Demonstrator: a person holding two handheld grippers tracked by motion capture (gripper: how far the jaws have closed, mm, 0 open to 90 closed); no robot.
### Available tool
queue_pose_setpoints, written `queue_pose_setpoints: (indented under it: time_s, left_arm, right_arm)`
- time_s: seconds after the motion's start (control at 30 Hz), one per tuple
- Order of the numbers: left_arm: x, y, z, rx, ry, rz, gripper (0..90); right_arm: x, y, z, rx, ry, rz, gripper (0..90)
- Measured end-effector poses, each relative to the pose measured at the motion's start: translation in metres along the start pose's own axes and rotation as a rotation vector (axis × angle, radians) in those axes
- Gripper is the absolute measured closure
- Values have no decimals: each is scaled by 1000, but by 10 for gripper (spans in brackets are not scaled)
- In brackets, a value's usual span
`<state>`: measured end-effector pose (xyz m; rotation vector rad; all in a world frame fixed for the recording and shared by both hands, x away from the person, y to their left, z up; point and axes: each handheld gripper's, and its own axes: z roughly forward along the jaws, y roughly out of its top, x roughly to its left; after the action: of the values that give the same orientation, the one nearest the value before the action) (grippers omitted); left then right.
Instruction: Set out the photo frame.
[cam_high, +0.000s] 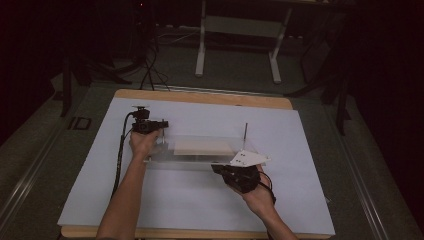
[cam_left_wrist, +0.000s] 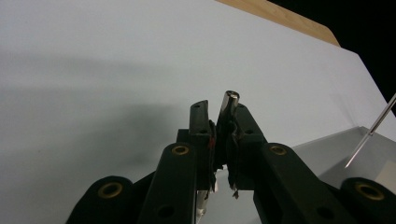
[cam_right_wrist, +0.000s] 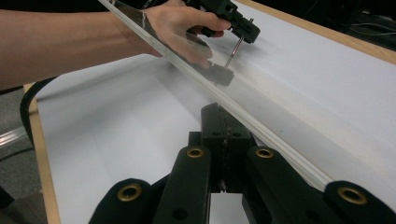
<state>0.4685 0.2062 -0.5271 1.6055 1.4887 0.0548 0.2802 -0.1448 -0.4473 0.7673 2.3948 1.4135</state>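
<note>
The left gripper (cam_left_wrist: 218, 109) is clamping a metal pin (cam_left_wrist: 229, 105) at the clear plate's (cam_high: 192, 159) left end mid-desk while the right gripper (cam_right_wrist: 223, 122), jaws closed together, is pressing its near edge, risking the plate sliding and the pin tilting.

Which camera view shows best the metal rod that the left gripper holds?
The left gripper view: the metal rod stands close between the left gripper jaws. The right gripper view shows it far off; in the high view it is too small to tell.

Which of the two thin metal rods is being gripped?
The left rod, pinched by the left gripper; the right rod stands free at the clear plate's far end.
</note>
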Motion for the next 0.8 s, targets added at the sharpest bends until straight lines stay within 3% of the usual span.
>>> queue_pose_setpoints:
  time_s: [0.23, 0.53, 0.8]
  left_arm:
    - [0, -1, -1, -3, 3, 19, 818]
    - [-3, -1, -10, -8, 31, 106, 692]
    - [-4, -5, -28, -45, 37, 177, 645]
  right_arm:
    - [-2, 3, 1, -5, -8, -1, 900]
    - [-7, 10, 0, -22, -11, 11, 900]
    - [-10, 13, 0, -25, -15, 22, 900]
